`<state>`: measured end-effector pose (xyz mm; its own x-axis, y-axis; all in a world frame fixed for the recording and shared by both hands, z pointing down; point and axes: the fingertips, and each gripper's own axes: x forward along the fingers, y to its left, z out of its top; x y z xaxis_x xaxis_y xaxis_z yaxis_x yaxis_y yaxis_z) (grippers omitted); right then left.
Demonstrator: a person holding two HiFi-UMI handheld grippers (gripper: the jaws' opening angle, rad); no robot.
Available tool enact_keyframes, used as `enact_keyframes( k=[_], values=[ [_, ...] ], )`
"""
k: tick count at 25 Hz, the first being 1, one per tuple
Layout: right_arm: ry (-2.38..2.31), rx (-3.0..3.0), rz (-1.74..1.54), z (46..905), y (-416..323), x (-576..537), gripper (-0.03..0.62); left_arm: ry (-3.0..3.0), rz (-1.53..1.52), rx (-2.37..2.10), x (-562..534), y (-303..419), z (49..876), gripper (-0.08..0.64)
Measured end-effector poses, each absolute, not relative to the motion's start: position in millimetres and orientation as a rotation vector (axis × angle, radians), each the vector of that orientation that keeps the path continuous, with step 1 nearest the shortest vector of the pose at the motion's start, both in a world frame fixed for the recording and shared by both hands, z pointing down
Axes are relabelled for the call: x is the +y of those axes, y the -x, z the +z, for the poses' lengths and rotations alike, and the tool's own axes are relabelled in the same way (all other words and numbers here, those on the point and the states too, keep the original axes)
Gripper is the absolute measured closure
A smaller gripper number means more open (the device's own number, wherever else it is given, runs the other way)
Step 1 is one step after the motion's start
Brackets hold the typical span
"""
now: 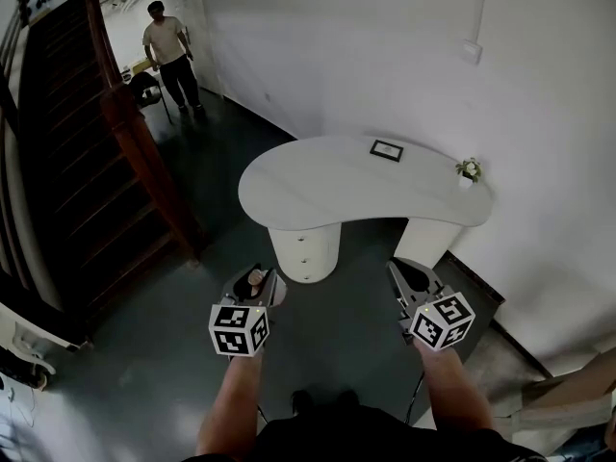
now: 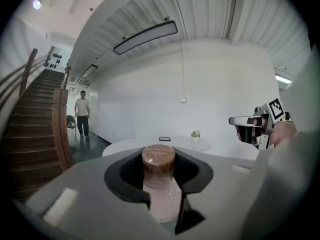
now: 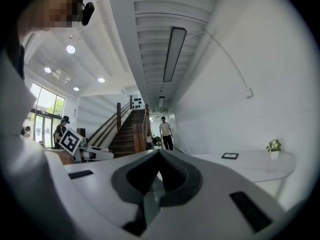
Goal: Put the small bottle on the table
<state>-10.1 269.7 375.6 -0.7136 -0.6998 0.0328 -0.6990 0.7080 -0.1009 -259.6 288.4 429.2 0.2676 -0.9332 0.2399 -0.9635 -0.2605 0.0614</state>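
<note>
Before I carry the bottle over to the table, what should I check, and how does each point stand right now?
1. Small bottle clamped between the left gripper's jaws: ok.
2. Bottle upright, brown cap on: ok.
3. Bare spot on the table: ok. Only a frame and a small plant sit towards its far side.
4. Bottle over the tabletop: not ok. The left gripper is short of the table, above the floor.
5. Right gripper empty, jaws together: ok.
6. Way clear of the person by the stairs: ok, they are far off to the left.
</note>
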Motion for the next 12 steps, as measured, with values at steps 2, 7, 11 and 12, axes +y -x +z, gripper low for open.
enact_keyframes(
  k=[2,7,11,12],
  values=[
    [1.166,2.885,-0.186,375,3,272,0.583,-2.344,0.234,-1.763,287,252,431,0.428],
    [1.165,2.89,-0.192,377,-22,276,0.583,-2.358,0.239,-1.737,279,225,430,0.428],
    [1.174,2.871,-0.204,379,-51,278,0.583,-2.38,0.239,-1.723,275,197,427,0.428],
    [1.178,2.868,-0.205,379,-57,279,0.583,-2.384,0.232,-1.716,274,190,427,0.428]
  ],
)
